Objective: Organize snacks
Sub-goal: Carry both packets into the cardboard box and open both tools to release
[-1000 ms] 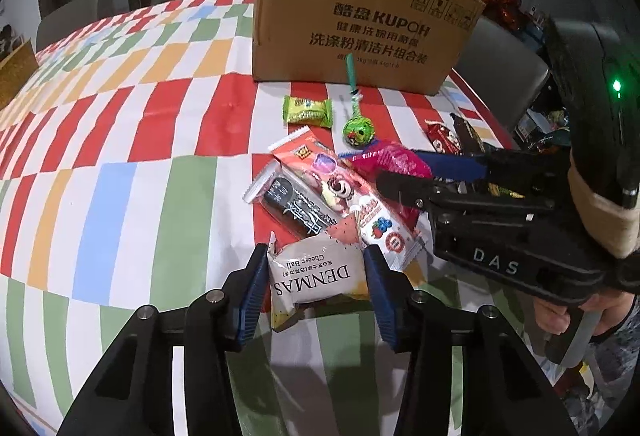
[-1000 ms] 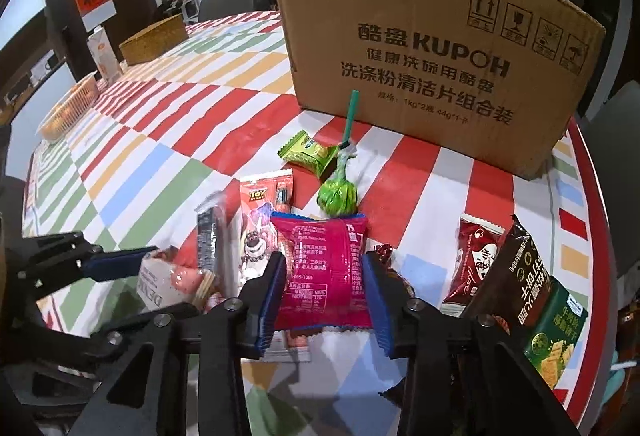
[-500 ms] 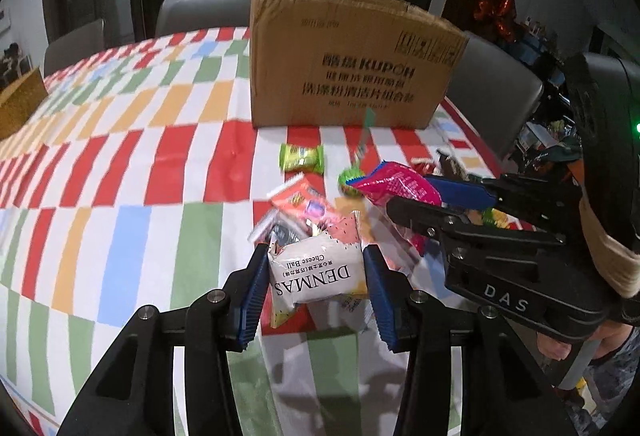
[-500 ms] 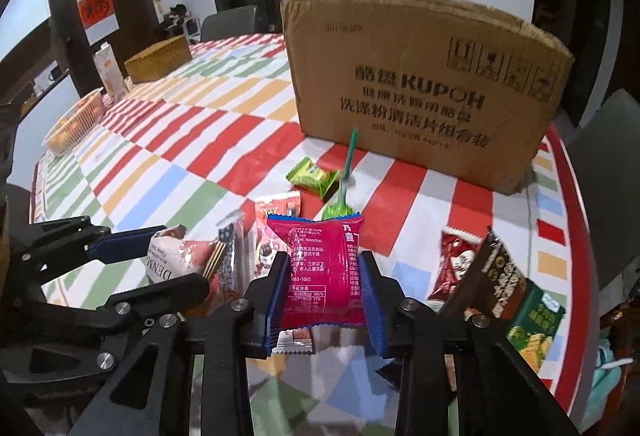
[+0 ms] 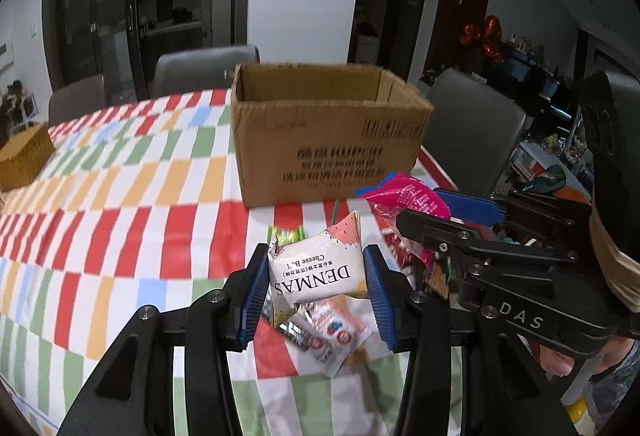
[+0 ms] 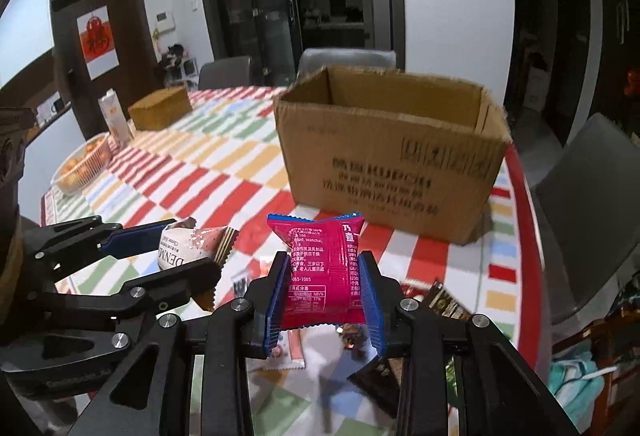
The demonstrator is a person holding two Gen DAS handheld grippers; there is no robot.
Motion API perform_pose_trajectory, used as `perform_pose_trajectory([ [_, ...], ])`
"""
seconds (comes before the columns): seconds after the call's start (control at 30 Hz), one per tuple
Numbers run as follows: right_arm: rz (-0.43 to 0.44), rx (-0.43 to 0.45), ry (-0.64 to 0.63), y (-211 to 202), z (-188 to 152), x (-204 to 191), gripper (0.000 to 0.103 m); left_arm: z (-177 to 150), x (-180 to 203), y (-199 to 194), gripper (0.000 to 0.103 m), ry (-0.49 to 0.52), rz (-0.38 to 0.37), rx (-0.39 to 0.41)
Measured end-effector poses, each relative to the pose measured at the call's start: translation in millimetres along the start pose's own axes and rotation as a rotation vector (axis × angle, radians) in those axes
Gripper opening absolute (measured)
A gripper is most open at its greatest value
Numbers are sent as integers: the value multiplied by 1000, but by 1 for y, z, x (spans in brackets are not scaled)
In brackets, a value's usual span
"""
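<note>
My left gripper (image 5: 316, 276) is shut on a white DENMAS cheese ball packet (image 5: 318, 276) and holds it above the table. My right gripper (image 6: 323, 290) is shut on a pink snack packet (image 6: 322, 276), also lifted. Each gripper shows in the other's view: the right one (image 5: 416, 210) with the pink packet (image 5: 404, 196) to the right, the left one (image 6: 172, 240) with the white packet (image 6: 180, 248) to the left. An open cardboard box (image 5: 326, 132) stands ahead on the table; its inside looks empty in the right wrist view (image 6: 388, 152).
Several loose snack packets lie on the striped tablecloth (image 5: 120, 204) under the grippers (image 5: 332, 332). A wicker box (image 6: 162, 112), a carton (image 6: 114, 120) and a fruit basket (image 6: 82, 164) stand at far left. Grey chairs (image 5: 472, 132) surround the table.
Both grippers have risen off the table with their packets and tilted up, so the open top of the box now shows. The other snacks stay on the cloth.
</note>
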State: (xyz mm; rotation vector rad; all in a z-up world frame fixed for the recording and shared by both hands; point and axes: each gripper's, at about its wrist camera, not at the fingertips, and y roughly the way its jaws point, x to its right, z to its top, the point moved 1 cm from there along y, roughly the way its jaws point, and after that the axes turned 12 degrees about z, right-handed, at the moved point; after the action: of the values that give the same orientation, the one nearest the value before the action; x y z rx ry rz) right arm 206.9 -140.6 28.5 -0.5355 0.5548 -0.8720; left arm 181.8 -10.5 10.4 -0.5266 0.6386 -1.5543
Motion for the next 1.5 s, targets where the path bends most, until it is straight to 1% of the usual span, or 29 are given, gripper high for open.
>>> perform_pose_trajectory([
  [0.17, -15, 45, 0, -18, 19, 5, 35, 25, 2, -8, 46, 4, 2, 47],
  [0.37, -30, 87, -4, -28, 41, 13, 35, 56, 5, -12, 46, 20, 10, 101],
  [0.53, -42, 123, -4, -31, 64, 23, 35, 87, 6, -7, 46, 34, 25, 143],
  [0.73, -58, 164, -9, -32, 90, 34, 35, 119, 6, 5, 46, 50, 43, 172],
  [0.93, -75, 174, -13, -20, 119, 55, 35, 148, 6, 29, 46, 64, 48, 169],
  [1.13, -88, 161, -9, -1, 132, 74, 35, 168, 8, 61, 46, 76, 51, 137],
  [1.33, -90, 142, 7, 18, 138, 91, 35, 177, 9, 89, 47, 89, 63, 102],
  [1.37, -92, 139, 8, 20, 138, 93, 36, 179, 8, 95, 48, 91, 69, 97],
  [1.4, -95, 135, 9, 23, 139, 95, 36, 180, 8, 97, 53, 93, 75, 99],
  [1.43, -98, 133, 9, 25, 140, 96, 36, 180, 9, 98, 56, 101, 91, 108],
  [1.47, -110, 136, 8, 27, 141, 98, 36, 180, 9, 97, 62, 104, 128, 122],
  [1.5, -127, 142, 8, 28, 140, 98, 41, 180, 8, 97, 68, 104, 149, 128],
])
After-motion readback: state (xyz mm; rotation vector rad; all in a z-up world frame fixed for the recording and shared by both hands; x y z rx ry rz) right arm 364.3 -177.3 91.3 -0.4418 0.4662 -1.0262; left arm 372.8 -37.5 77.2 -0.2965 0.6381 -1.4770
